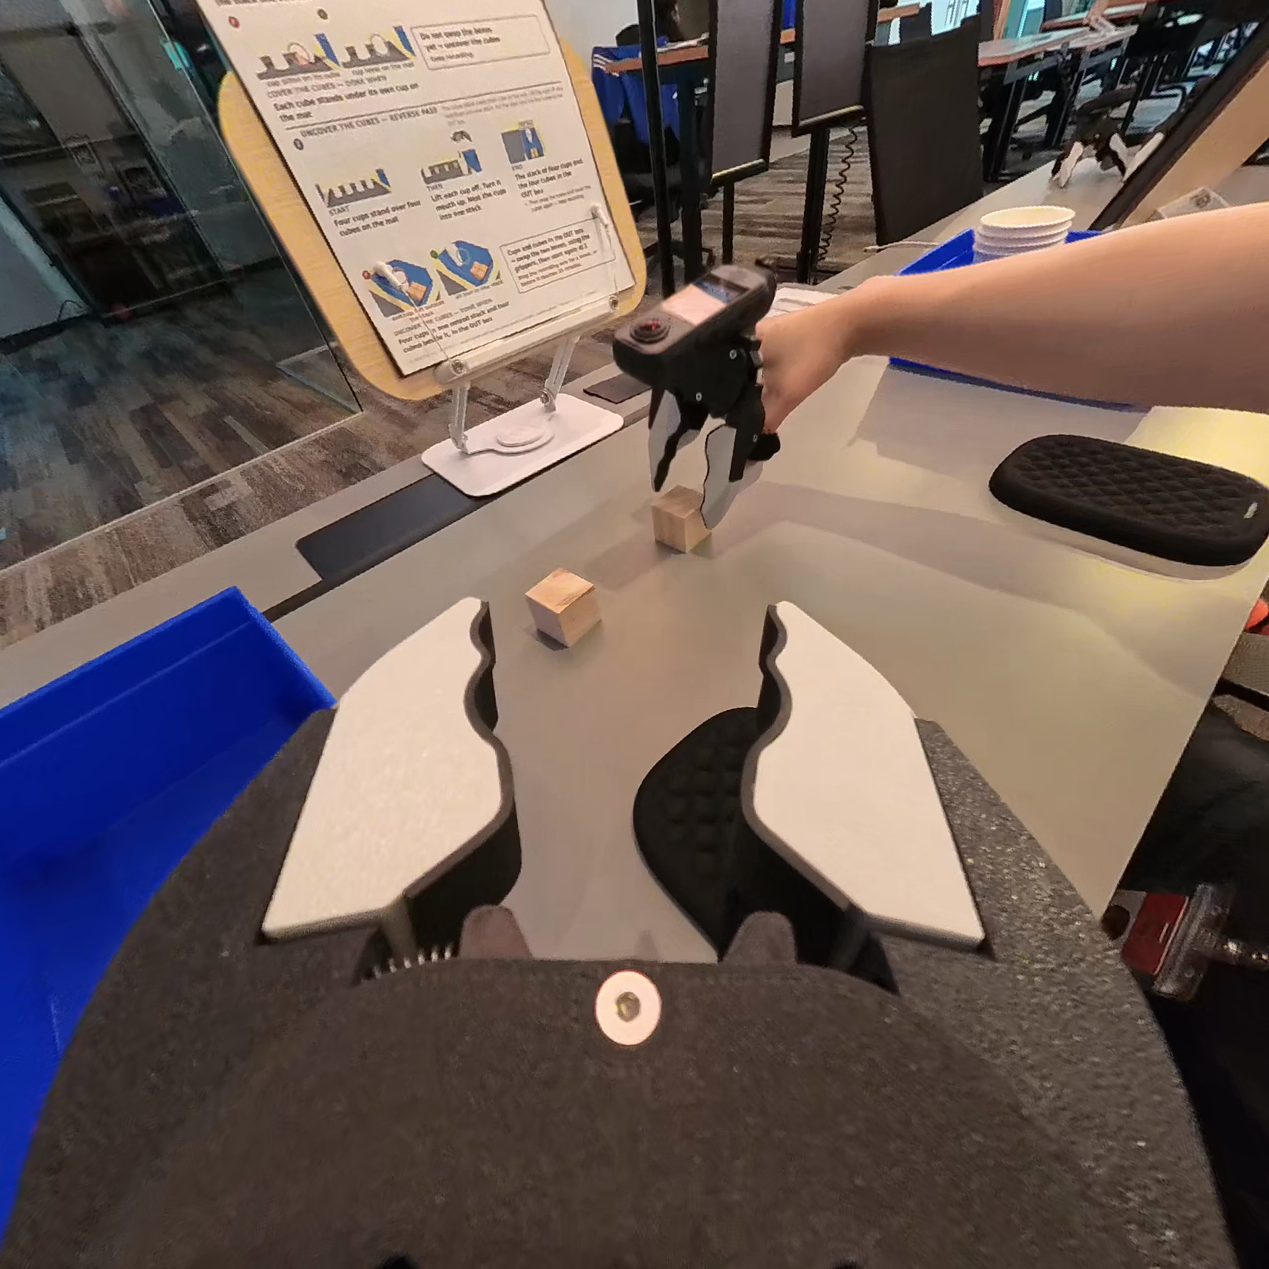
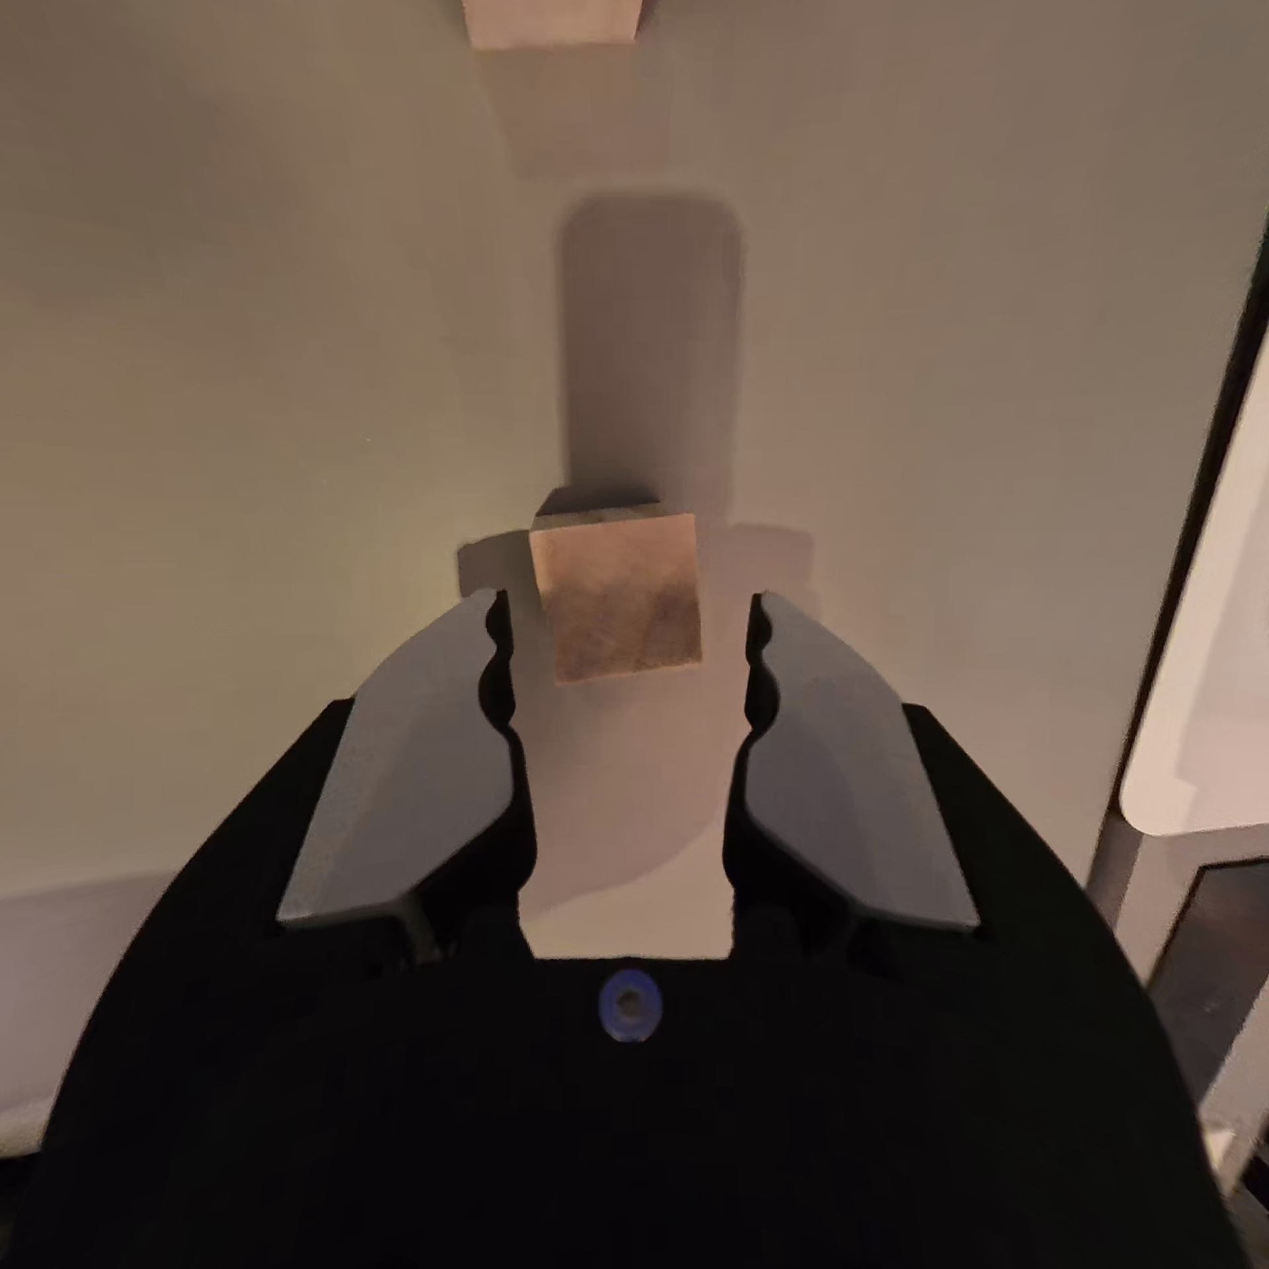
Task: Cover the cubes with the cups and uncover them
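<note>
Two wooden cubes sit on the grey table [image 1: 893, 652]. The near cube [image 1: 563, 608] lies just ahead of my left gripper [image 1: 628, 608], which is open and empty low over the table. The far cube [image 1: 676, 518] has my right gripper [image 1: 687, 498] pointing down over it, a person's hand holding it. In the right wrist view that cube [image 2: 621, 604] sits between the tips of my open right gripper [image 2: 628, 597], with a gap on each side. The other cube [image 2: 549, 24] shows at the top edge. A stack of white cups [image 1: 1026, 233] stands in the far blue bin [image 1: 941, 257].
A second blue bin [image 1: 137, 721] is close on the left. An instruction board on a white stand [image 1: 426, 172] is at the table's far edge. Black padded rests lie at the right [image 1: 1126, 498] and under my left gripper [image 1: 687, 803].
</note>
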Motion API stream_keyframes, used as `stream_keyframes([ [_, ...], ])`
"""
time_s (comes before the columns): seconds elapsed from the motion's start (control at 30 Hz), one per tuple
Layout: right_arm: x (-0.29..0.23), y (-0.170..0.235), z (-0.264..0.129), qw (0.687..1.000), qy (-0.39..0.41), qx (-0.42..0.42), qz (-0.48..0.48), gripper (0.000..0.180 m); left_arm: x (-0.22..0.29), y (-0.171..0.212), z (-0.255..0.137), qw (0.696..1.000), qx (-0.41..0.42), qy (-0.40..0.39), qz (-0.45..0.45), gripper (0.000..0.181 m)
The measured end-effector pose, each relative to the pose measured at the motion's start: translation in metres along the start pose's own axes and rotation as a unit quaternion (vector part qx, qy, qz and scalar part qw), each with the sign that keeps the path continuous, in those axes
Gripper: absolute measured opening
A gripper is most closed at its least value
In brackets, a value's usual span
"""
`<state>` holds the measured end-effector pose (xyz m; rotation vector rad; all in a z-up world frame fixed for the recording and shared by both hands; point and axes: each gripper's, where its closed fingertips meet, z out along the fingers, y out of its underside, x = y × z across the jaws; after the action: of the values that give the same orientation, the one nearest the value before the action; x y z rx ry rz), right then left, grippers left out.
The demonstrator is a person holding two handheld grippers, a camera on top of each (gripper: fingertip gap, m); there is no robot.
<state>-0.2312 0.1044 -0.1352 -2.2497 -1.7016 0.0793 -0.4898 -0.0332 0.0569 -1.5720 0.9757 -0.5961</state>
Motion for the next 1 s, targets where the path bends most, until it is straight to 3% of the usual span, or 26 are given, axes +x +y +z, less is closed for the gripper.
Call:
stream_keyframes([
  [0.1,-0.001,-0.004,0.008,1.000,-0.018,0.013,0.011,0.058,-0.005,0.001,-0.001,1.000,0.004,0.000,-0.009,0.074],
  [0.13,-0.003,-0.005,0.009,1.000,-0.021,0.015,0.013,0.046,-0.005,0.001,-0.001,1.000,0.006,0.000,-0.011,0.074],
  [0.27,-0.007,-0.005,0.002,0.999,-0.017,0.016,0.032,0.045,-0.006,0.001,0.001,1.000,0.010,0.001,-0.018,0.073],
  [0.37,-0.007,-0.006,-0.030,0.996,0.013,0.061,0.065,0.045,-0.004,-0.002,0.002,1.000,0.014,0.003,-0.016,0.073],
  [0.5,-0.021,0.024,-0.108,0.982,0.056,0.115,0.135,0.045,-0.002,-0.002,0.001,1.000,0.009,0.000,-0.005,0.073],
  [0.63,-0.043,0.117,-0.212,0.960,0.132,0.097,0.227,0.045,-0.008,-0.001,-0.005,1.000,0.011,-0.008,-0.006,0.072],
  [0.77,-0.065,0.256,-0.290,0.896,0.198,0.054,0.393,0.045,-0.014,-0.002,-0.005,1.000,0.016,-0.013,-0.019,0.072],
  [0.87,-0.090,0.372,-0.294,0.840,0.202,-0.031,0.503,0.045,-0.013,-0.005,0.000,1.000,0.016,-0.012,-0.018,0.072],
  [1.0,-0.129,0.478,-0.255,0.782,0.156,-0.101,0.595,0.045,-0.006,-0.011,0.011,1.000,0.008,-0.007,-0.008,0.072],
])
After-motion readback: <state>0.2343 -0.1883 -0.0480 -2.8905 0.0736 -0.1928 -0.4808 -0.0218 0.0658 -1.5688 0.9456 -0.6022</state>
